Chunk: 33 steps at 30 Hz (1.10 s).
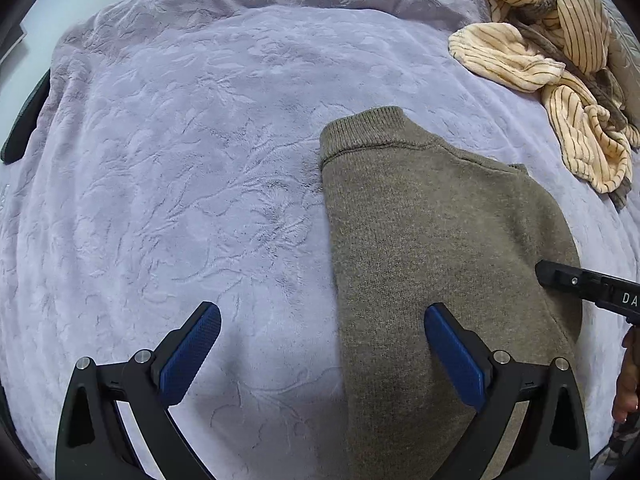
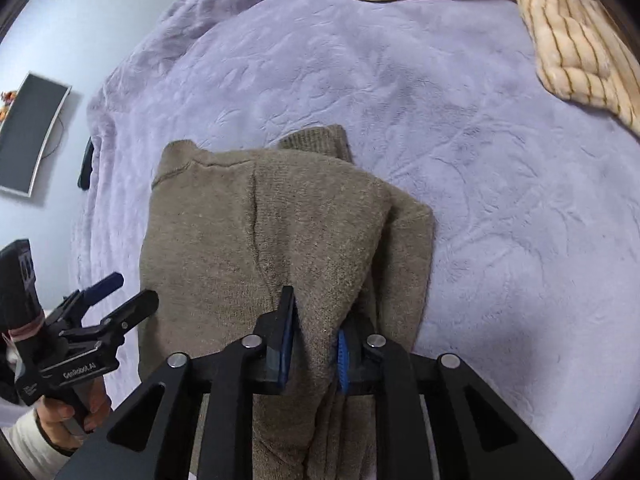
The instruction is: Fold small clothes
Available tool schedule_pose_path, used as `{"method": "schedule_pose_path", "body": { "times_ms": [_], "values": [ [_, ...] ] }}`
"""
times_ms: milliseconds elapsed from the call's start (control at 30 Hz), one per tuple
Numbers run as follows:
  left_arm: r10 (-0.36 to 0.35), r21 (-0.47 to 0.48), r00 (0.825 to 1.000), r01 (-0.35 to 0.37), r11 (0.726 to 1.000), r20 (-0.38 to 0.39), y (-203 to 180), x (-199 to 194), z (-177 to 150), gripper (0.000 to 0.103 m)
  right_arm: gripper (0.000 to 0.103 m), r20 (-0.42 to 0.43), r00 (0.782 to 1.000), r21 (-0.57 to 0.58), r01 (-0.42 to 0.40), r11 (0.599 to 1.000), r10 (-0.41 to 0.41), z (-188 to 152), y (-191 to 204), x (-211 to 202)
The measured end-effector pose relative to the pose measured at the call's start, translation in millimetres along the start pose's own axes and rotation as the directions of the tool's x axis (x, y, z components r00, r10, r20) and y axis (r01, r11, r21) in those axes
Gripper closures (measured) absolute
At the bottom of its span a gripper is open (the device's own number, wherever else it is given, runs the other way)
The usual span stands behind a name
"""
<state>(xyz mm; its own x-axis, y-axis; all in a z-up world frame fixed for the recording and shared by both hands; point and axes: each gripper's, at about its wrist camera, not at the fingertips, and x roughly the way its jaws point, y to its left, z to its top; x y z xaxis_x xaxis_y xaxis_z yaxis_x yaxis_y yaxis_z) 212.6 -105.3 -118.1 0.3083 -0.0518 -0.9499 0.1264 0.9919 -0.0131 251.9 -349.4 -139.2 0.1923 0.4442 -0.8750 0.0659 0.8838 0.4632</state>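
A small olive-brown knit sweater (image 1: 432, 232) lies on a lilac plush blanket (image 1: 180, 160), its collar pointing away. In the right wrist view the sweater (image 2: 248, 232) has its right side folded over the body. My right gripper (image 2: 316, 332) is shut on a raised fold of the sweater near its lower edge. My left gripper (image 1: 322, 344) is open and empty, low over the sweater's left edge, one finger over the blanket and one over the knit. The left gripper also shows in the right wrist view (image 2: 120, 296), open, beside the sweater's left edge. The right gripper's tip shows in the left wrist view (image 1: 560, 276).
A crumpled cream garment with dark stripes (image 1: 560, 60) lies at the far right of the blanket, also in the right wrist view (image 2: 568, 40). A monitor (image 2: 28, 136) stands against the wall beyond the bed's left edge. A dark object (image 1: 24, 128) sits at that edge.
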Motion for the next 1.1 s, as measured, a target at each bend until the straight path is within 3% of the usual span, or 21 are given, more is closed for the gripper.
{"method": "schedule_pose_path", "body": {
  "times_ms": [33, 100, 300, 333, 400, 433, 600, 700, 767, 867, 1033, 1100],
  "values": [
    [0.0, 0.001, 1.0, 0.0, 1.0, -0.003, 1, -1, 1, 0.001, 0.081, 0.009, 1.0, 0.02, -0.01, 1.0, 0.01, 0, -2, -3],
    [0.001, 0.008, 1.0, -0.001, 1.0, -0.011, 2, -2, 2, 0.001, 0.067, 0.014, 1.0, 0.007, 0.026, 1.0, -0.026, -2, 2, -10],
    [0.008, 0.009, 1.0, -0.008, 1.0, -0.02, 4, -7, 4, 0.001, 0.066, 0.041, 0.994, -0.023, 0.101, 0.995, -0.1, -20, 13, -43],
    [0.009, 0.011, 1.0, -0.009, 1.0, -0.022, 4, -7, 4, 0.001, 0.064, 0.047, 0.994, -0.019, 0.099, 0.995, -0.098, -23, 12, -50],
    [0.008, 0.011, 1.0, -0.008, 1.0, -0.024, 5, -8, 5, 0.001, 0.046, 0.048, 0.995, -0.02, 0.086, 0.996, -0.085, -30, 14, -58],
    [0.007, 0.011, 1.0, -0.007, 1.0, -0.026, 5, -8, 5, 0.001, 0.044, 0.04, 0.996, -0.022, 0.084, 0.996, -0.083, -32, 15, -60],
    [-0.008, 0.015, 0.999, 0.008, 1.0, -0.033, 7, -11, 7, 0.001, 0.044, 0.011, 0.999, 0.001, 0.037, 0.999, -0.037, -33, 6, -61],
    [-0.109, 0.018, 0.993, 0.11, 0.994, -0.052, 11, -14, 4, 0.001, 0.044, 0.0, 0.999, 0.066, -0.032, 0.997, 0.032, -32, -9, -56],
    [-0.218, 0.027, 0.973, 0.221, 0.975, -0.082, 14, -16, -3, 0.001, 0.041, -0.01, 0.997, 0.099, -0.072, 0.992, 0.074, -31, -19, -52],
    [-0.305, 0.068, 0.943, 0.316, 0.946, -0.132, 15, -18, -21, 0.001, 0.039, -0.007, 0.993, 0.13, -0.118, 0.985, 0.12, -26, -30, -45],
    [-0.431, 0.033, 0.866, 0.453, 0.891, -0.252, 18, -5, -55, 0.001, 0.038, 0.0, 0.984, 0.178, -0.177, 0.968, 0.18, -11, -49, -31],
    [-0.471, 0.008, 0.837, 0.492, 0.871, -0.279, 17, 0, -63, 0.001, 0.031, -0.018, 0.982, 0.18, -0.182, 0.967, 0.189, -6, -54, -22]
  ]
}}
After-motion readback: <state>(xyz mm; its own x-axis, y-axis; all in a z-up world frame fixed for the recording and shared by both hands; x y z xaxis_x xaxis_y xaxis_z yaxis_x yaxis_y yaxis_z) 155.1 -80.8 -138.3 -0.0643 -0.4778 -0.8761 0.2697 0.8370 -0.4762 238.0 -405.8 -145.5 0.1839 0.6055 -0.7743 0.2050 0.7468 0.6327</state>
